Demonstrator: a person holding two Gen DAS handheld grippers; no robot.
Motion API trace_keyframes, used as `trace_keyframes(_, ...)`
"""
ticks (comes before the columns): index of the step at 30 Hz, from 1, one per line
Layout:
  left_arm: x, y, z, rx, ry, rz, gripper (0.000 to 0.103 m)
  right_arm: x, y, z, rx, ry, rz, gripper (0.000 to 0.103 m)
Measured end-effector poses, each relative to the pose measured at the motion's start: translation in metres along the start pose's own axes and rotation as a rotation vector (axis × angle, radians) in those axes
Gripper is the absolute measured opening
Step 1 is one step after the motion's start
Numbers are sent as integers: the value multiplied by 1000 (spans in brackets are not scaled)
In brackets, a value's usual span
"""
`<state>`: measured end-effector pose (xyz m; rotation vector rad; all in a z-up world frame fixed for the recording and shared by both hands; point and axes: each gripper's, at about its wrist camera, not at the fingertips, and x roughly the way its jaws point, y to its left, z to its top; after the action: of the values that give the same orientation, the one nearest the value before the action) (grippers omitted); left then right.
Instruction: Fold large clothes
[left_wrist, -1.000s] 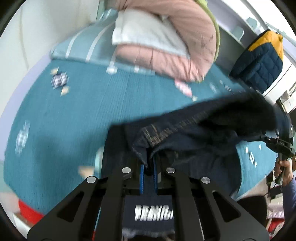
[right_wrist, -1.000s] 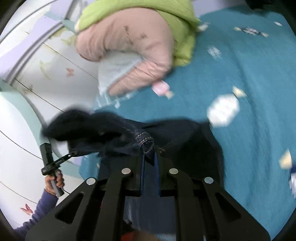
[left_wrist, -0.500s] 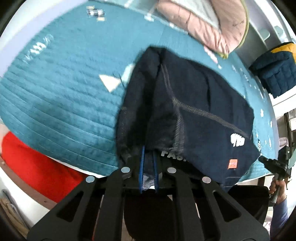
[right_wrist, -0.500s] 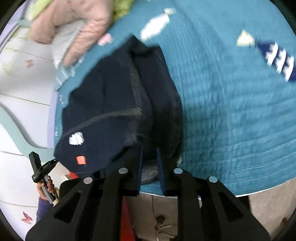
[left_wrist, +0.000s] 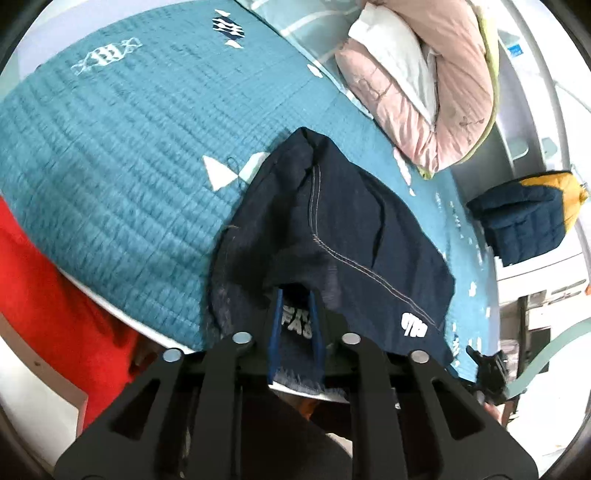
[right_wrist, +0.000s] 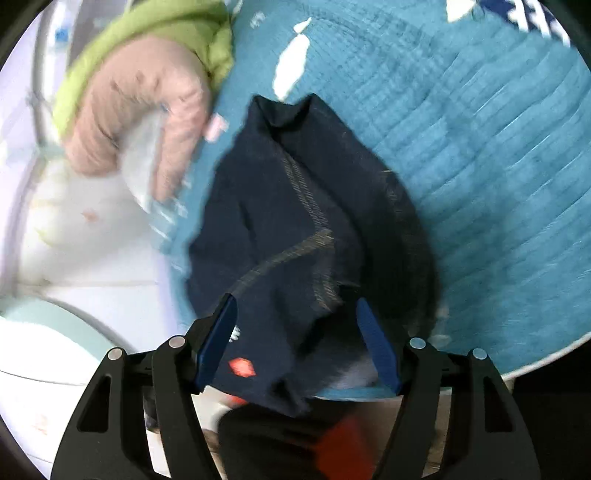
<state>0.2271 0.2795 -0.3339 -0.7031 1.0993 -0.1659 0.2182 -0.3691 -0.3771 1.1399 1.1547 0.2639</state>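
A dark navy garment (left_wrist: 343, 229) with tan stitching and white lettering lies folded on the teal bedspread (left_wrist: 122, 173), its near edge hanging over the bed's front edge. My left gripper (left_wrist: 295, 325) has its blue pads close together with the garment's hem between them. In the right wrist view the same garment (right_wrist: 295, 229) lies in front of my right gripper (right_wrist: 299, 332), whose blue fingers (right_wrist: 376, 343) stand wide apart over its near edge and hold nothing. That view is blurred.
A pink and green quilt with a white pillow (left_wrist: 417, 74) is piled at the head of the bed; it also shows in the right wrist view (right_wrist: 140, 107). A navy and yellow puffer jacket (left_wrist: 528, 218) hangs at right. Red fabric (left_wrist: 44, 295) lies below the bed's edge.
The garment has gone from held up in the air to laid flat on the bed. My right gripper has opened and let it go. My left gripper's pads have parted slightly.
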Motion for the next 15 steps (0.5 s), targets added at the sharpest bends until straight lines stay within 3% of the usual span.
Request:
trace_keyframes(1, -8, 4, -1, -20, -26, -10, 41, 4, 0, 0, 5, 3, -3, 64)
trace_keyframes(2, -14, 7, -2, -39, -53, -14, 53, 7, -1, 0, 9, 8, -2, 64)
trace_keyframes(3, -23, 10, -3, -60, -97, -14, 76, 11, 0, 0, 9, 11, 0, 64)
trace_keyframes(4, -27, 12, -2, -70, -119, -10, 85, 14, 2, 0, 4, 9, 0, 64)
trace_keyframes(8, -7, 10, 3, -104, -59, -18, 85, 13, 3, 3, 2, -6, 11, 64)
trace_keyframes(15, 52, -29, 1, -38, 43, -28, 85, 19, 1, -1, 7, -20, 12, 55)
